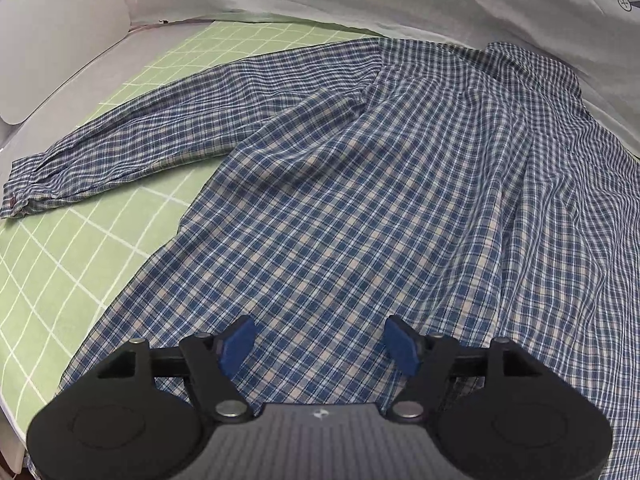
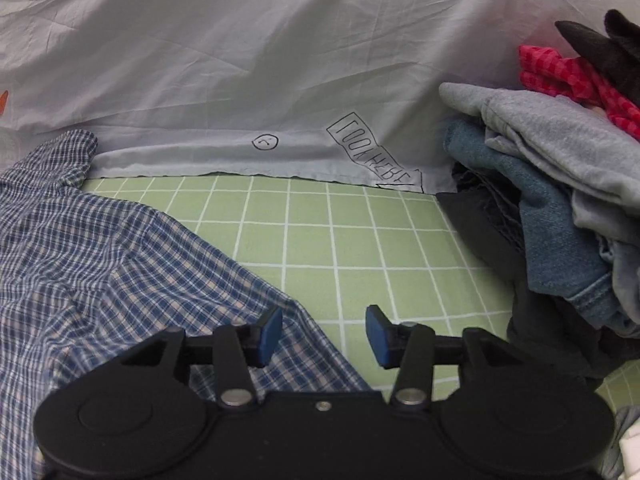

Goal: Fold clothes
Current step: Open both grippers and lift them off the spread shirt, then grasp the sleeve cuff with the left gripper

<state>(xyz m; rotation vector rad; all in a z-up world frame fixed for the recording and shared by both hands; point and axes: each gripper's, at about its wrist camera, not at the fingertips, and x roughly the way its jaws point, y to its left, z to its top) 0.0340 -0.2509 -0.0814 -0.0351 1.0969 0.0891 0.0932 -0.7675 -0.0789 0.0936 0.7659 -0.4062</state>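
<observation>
The plaid shirt (image 1: 360, 184) lies spread open on the green grid sheet (image 1: 80, 264), 1 sleeve (image 1: 132, 148) stretched out sideways from the shirt's body, collar end toward the pale backdrop cloth (image 2: 240, 60); the left gripper (image 1: 318, 346) hangs over the shirt's lower body, jaws wide and holding nothing; the right gripper (image 2: 324, 334) sits at the shirt's edge, half over bare sheet, jaws likewise wide and empty. Risks, as I judge them: a pinch mid-panel would bunch this thin wrinkled cloth; the right jaws may catch sheet along with the shirt; the clothes pile (image 2: 560, 200) beyond the shirt's edge could snag a swung hem.
</observation>
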